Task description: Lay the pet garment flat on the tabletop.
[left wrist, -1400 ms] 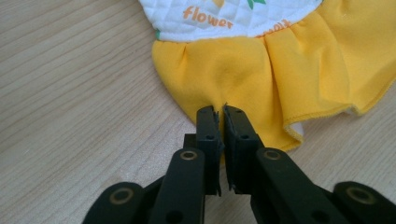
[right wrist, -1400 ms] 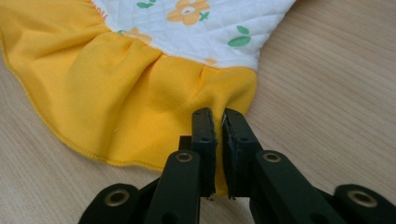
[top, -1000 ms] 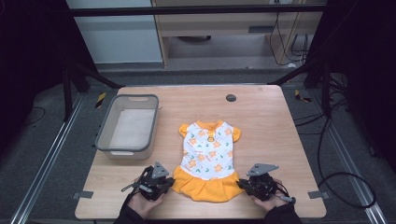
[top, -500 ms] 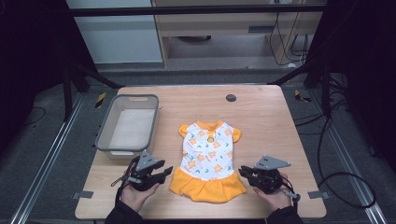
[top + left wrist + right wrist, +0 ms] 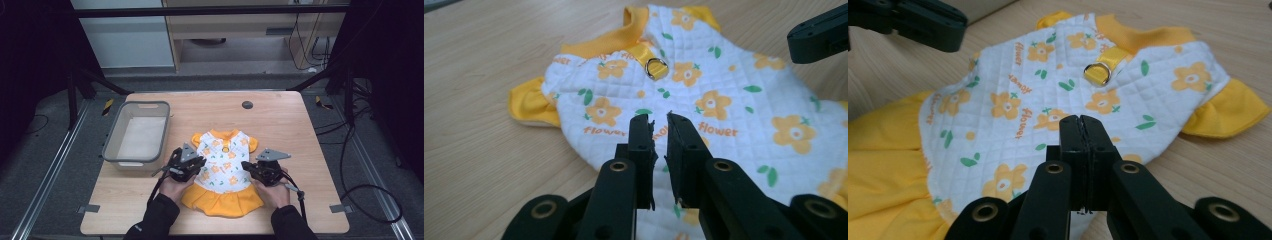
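A small dress (image 5: 223,167) lies flat on the wooden table, its white quilted top printed with orange flowers and its skirt yellow. My left gripper (image 5: 201,162) hovers at the left side of the top. Its jaws have just been closing and stand a narrow slit apart (image 5: 660,119), with nothing between them. My right gripper (image 5: 246,165) hovers at the right side of the top, shut (image 5: 1082,120) on nothing. A metal ring on a yellow strap (image 5: 656,67) sits near the collar, ahead of both grippers.
A grey plastic bin (image 5: 112,145) stands at the table's left, just beyond my left hand. A small black disc (image 5: 247,105) is set into the table (image 5: 285,125) behind the dress. Dark frame legs and cables surround the table.
Both grippers left the skirt's lower corners, swung outward, then moved up the table to either side of the white top. The dress lies as before.
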